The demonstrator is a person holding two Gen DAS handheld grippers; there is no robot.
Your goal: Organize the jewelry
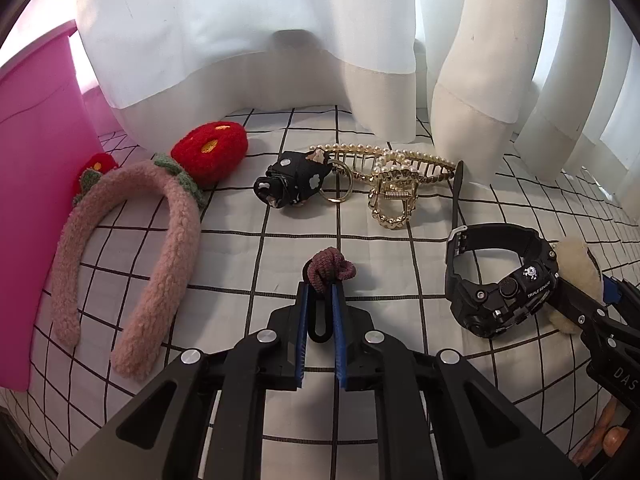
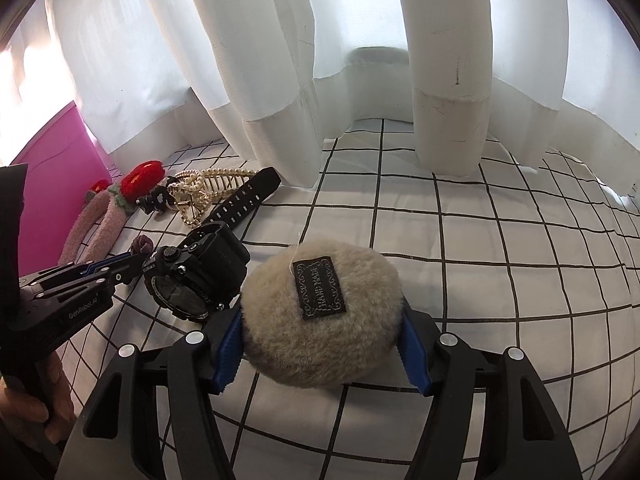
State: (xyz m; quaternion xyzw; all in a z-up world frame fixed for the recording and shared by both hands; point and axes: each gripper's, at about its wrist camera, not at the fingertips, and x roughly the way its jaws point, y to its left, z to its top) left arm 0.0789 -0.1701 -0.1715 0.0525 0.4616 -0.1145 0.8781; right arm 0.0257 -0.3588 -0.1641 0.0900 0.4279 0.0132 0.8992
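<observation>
White curtains back a grid-print cloth surface [image 1: 280, 216] with a pink box [image 1: 36, 208] at 9 o'clock. Left tool [image 1: 320, 288] is narrowed onto a maroon hair tie [image 1: 329, 269]; right tool [image 2: 320, 316] is clamped on a furry pouch [image 2: 320, 312], with watch [image 1: 500, 280], pearl clip [image 1: 394, 184] and headband [image 1: 132, 256] lying loose. Judged step: both items gripped for sorting; next move calls for lifting them clear toward the box.
</observation>
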